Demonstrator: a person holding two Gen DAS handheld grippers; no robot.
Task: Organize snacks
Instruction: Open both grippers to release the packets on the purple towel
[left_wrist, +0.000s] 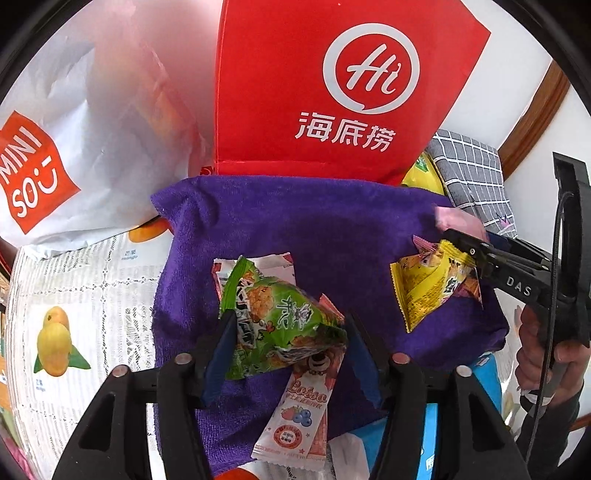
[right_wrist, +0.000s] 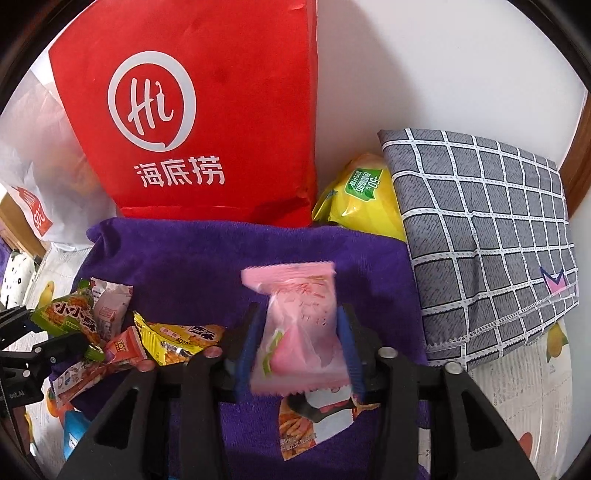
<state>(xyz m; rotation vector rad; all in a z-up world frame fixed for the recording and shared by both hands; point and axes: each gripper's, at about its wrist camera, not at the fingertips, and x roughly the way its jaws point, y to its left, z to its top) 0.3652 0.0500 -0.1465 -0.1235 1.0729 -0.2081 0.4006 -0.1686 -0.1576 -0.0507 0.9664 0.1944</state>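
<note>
The left gripper (left_wrist: 288, 354) hangs tilted down over the near left part of the purple towel (left_wrist: 314, 221), with the green snack packet (left_wrist: 277, 321) between its blue pads. The packet's long axis runs across the jaws, from the far left pad to the near right one. It meets the left pad, but I cannot tell whether the right pad presses on it. Directly below lies the pink Lotso strip packet (left_wrist: 295, 417), pointing towards the camera, so the green one would probably land crosswise on it.

The right gripper (right_wrist: 299, 350) is over the towel's middle right, and the pink snack packet (right_wrist: 299, 321) stands upright between its pads. That packet is smeared while everything around it is sharp, so I judge the jaws slack and the packet slipping. Under it lies a packet printed with fries (right_wrist: 317, 421). A yellow packet (right_wrist: 177, 339) lies between the two grippers. Each hand is nearer its own packet, and the towel lies straight below both, in front of the red Haidilao bag (right_wrist: 207, 110)
</note>
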